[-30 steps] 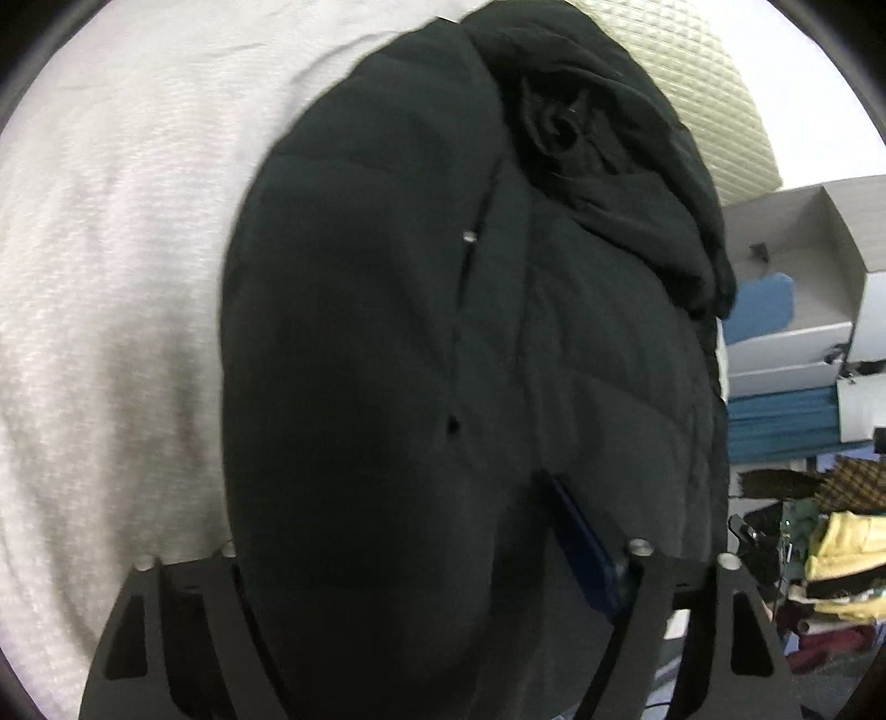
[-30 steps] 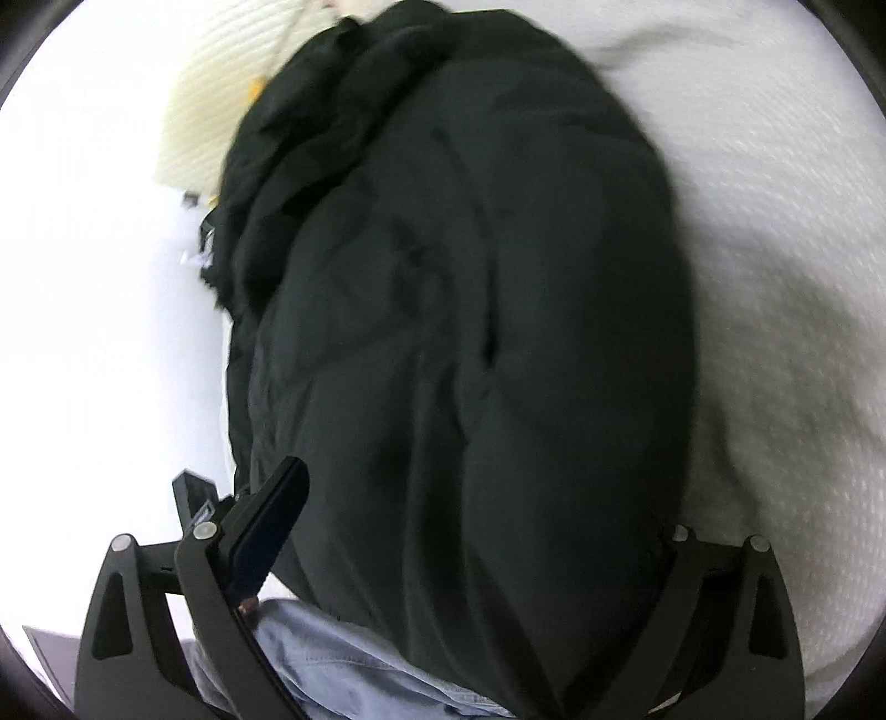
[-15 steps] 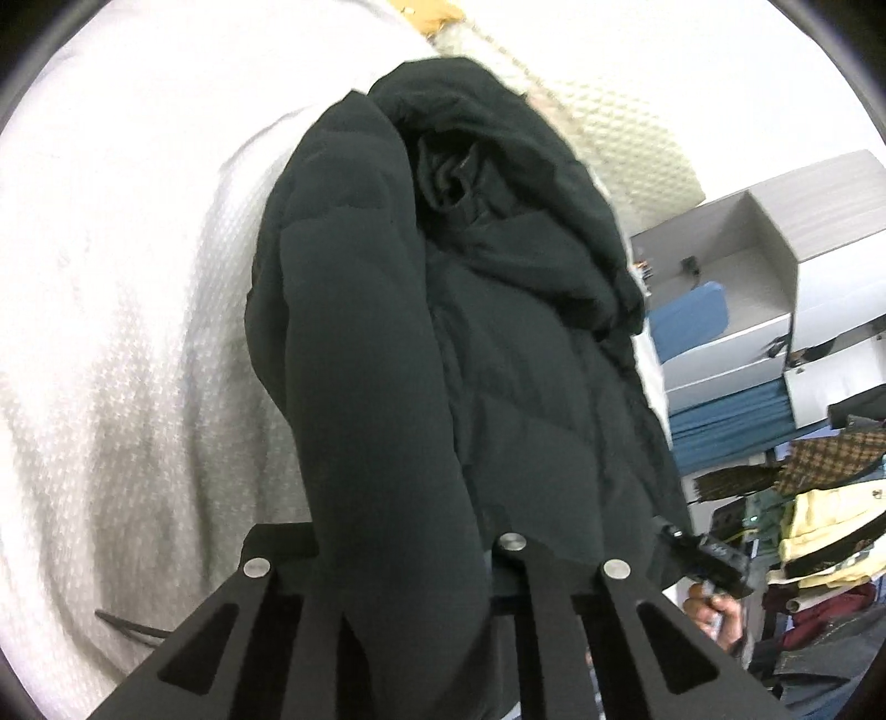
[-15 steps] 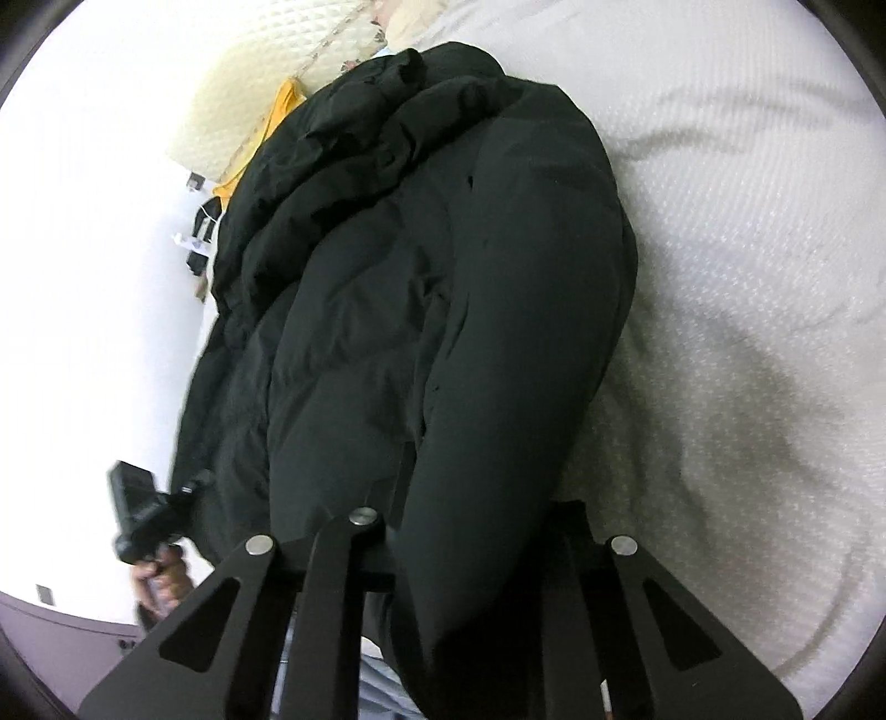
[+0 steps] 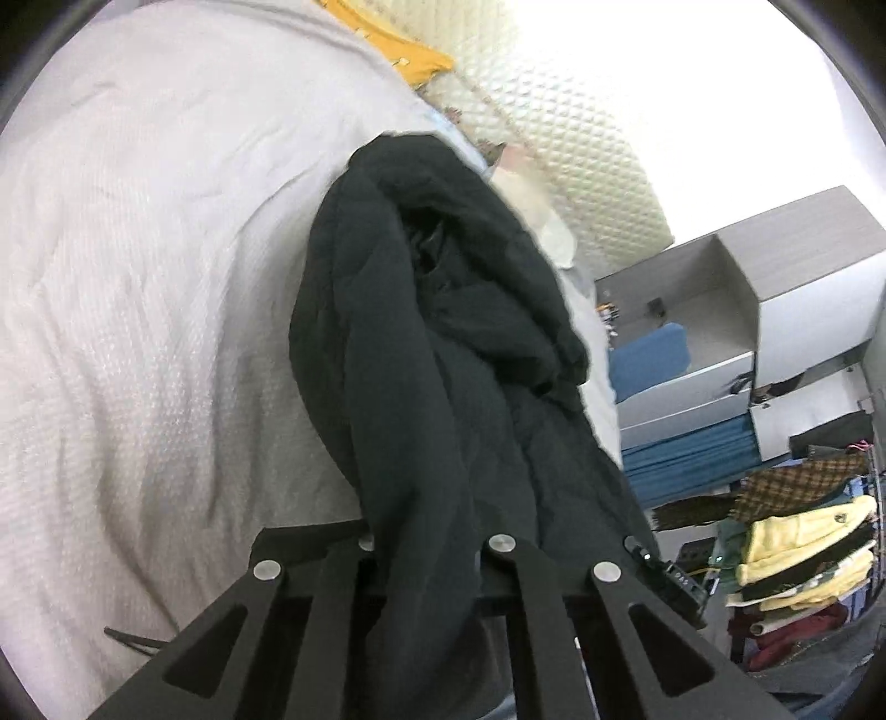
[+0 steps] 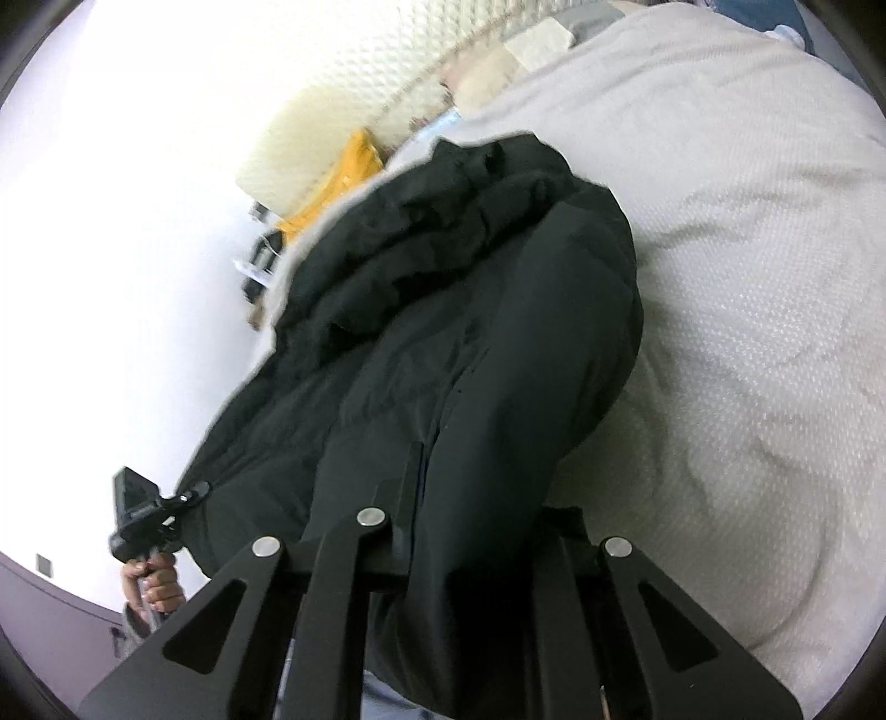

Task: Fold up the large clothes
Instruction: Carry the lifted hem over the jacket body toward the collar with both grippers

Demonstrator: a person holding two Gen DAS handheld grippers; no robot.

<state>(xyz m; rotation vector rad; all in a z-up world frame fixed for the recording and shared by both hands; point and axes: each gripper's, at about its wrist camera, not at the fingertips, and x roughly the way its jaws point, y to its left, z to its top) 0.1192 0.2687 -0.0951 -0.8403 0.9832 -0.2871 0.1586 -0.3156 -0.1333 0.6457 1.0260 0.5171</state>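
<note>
A large black padded jacket (image 5: 443, 343) with a hood lies lengthwise on the white bed (image 5: 138, 277). My left gripper (image 5: 426, 548) is shut on the jacket's near hem and a thick fold runs between its jaws. My right gripper (image 6: 476, 526) is shut on the other side of the same hem of the jacket (image 6: 487, 343). The fingertips of both are hidden in the fabric. The hood end rests on the bed near the headboard. The other gripper and the hand holding it (image 6: 149, 559) show at the lower left of the right wrist view.
A cream quilted headboard (image 5: 565, 138) and a yellow garment (image 5: 410, 50) are at the bed's far end. Grey open shelves (image 5: 720, 310) with blue items stand to the right. A rack of stacked clothes (image 5: 797, 548) is at the lower right.
Both grippers closed on the jacket's near hem and lifted it. The jacket now looks narrower and hangs up from the bed at my end, and more of the room shows.
</note>
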